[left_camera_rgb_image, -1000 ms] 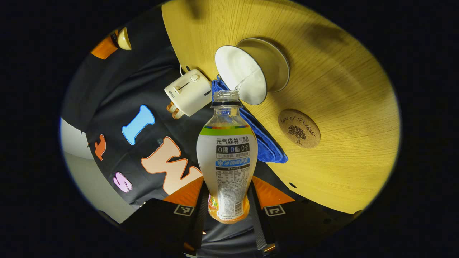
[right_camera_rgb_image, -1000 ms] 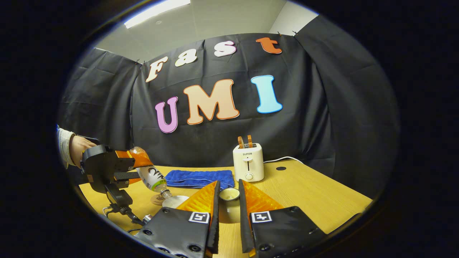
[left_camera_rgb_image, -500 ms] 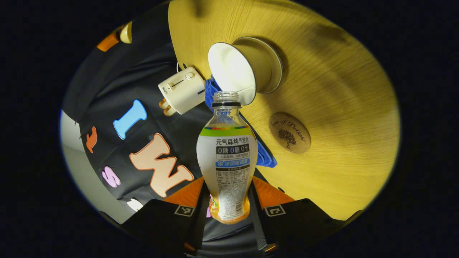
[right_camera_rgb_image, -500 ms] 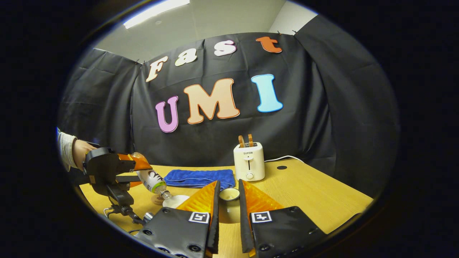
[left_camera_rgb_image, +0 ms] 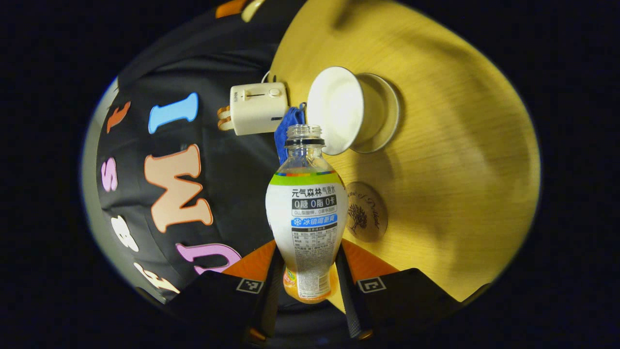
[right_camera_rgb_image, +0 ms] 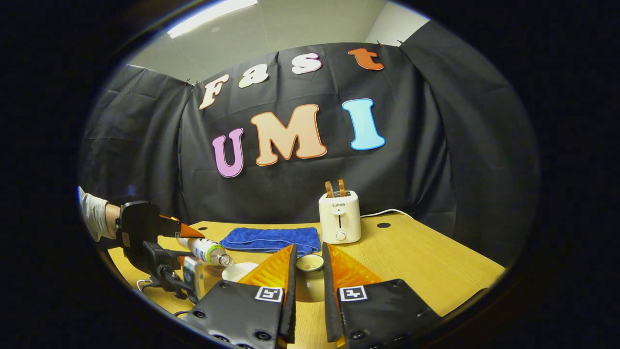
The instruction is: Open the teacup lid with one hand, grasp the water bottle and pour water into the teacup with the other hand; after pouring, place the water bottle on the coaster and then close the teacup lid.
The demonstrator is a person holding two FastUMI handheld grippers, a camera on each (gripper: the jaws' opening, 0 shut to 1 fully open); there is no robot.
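Pinching the water bottle [left_camera_rgb_image: 306,220] low on its body, the left gripper [left_camera_rgb_image: 305,278] has both fingers pressed on the bottle's sides, and the bottle's long axis runs straight out from the fingers toward its uncapped mouth. In the right gripper view that bottle [right_camera_rgb_image: 206,250] lies near horizontal, neck pointing toward the teacup [right_camera_rgb_image: 238,271]. In the left gripper view the teacup [left_camera_rgb_image: 341,110] sits on its saucer [left_camera_rgb_image: 387,118], with its rim just past the bottle's mouth; no stream is visible, so my judgement is that pouring is over or nearly so. The coaster [left_camera_rgb_image: 365,211] lies on the table [left_camera_rgb_image: 460,160] right beside the bottle's label, on the side away from the booth wall, nearer the left gripper than the cup is. Setting the bottle down calls for righting it first, then lowering its base onto that disc. The right gripper [right_camera_rgb_image: 308,277] holds what seems to be the teacup lid [right_camera_rgb_image: 310,264] between its fingers, though contact is hard to confirm.
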